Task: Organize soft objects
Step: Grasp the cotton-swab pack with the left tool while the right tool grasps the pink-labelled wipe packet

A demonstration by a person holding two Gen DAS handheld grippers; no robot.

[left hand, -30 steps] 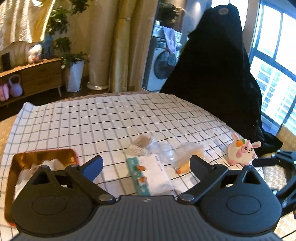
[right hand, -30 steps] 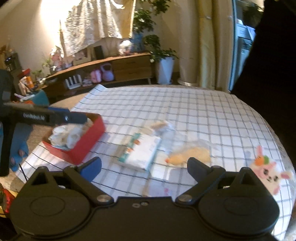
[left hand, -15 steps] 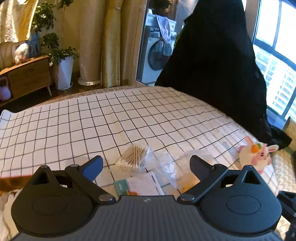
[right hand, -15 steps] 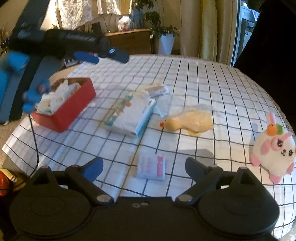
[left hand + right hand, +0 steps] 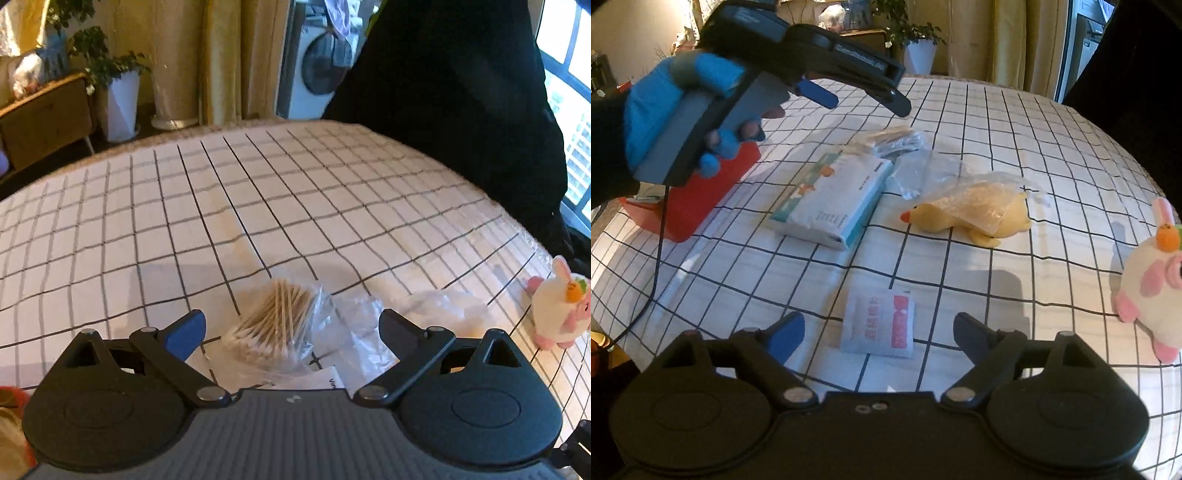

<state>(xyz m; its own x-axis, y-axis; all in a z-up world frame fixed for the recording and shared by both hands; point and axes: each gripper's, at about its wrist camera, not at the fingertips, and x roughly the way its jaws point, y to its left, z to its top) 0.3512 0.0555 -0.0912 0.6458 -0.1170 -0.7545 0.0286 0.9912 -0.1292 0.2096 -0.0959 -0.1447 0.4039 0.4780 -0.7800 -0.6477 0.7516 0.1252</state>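
Clear plastic bag of cotton swabs point(image 5: 275, 326) sits dead ahead of the left gripper point(image 5: 291, 326), between its 2 fingers, lying on the checked tablecloth point(image 5: 258, 206). Swab sticks run roughly 12 to 6 o'clock, fanning slightly toward 1 o'clock, so the long axis is roughly in line with the fingers, not across them. My read: the pinch would close across the bundle's narrow side, which is the easier grab. From the right wrist view the left gripper is above the bag, not touching it.

Left gripper: fingers spread wide, nothing in them. Right gripper point(image 5: 879, 332): also spread wide, empty.

Small white and red packet point(image 5: 878, 326) lies flat just ahead of the right gripper at 12 o'clock, long axis about 12 to 6, between the fingers.

Further out in the right view:
- tissue pack point(image 5: 833, 199) at 11 o'clock, just beside the swab bag
- yellow duck toy point(image 5: 975, 216) at 1 o'clock, partly under loose clear plastic
- bunny plush point(image 5: 1148, 291) at 3 o'clock, well apart from the rest
- red box point(image 5: 701, 199) at 10 o'clock, mostly hidden behind the left hand point(image 5: 657, 110)

Judgement: left takes the swabs, right takes the packet; each is nearest to its own target. Risk: the thin bag slips or only film gets pinched.
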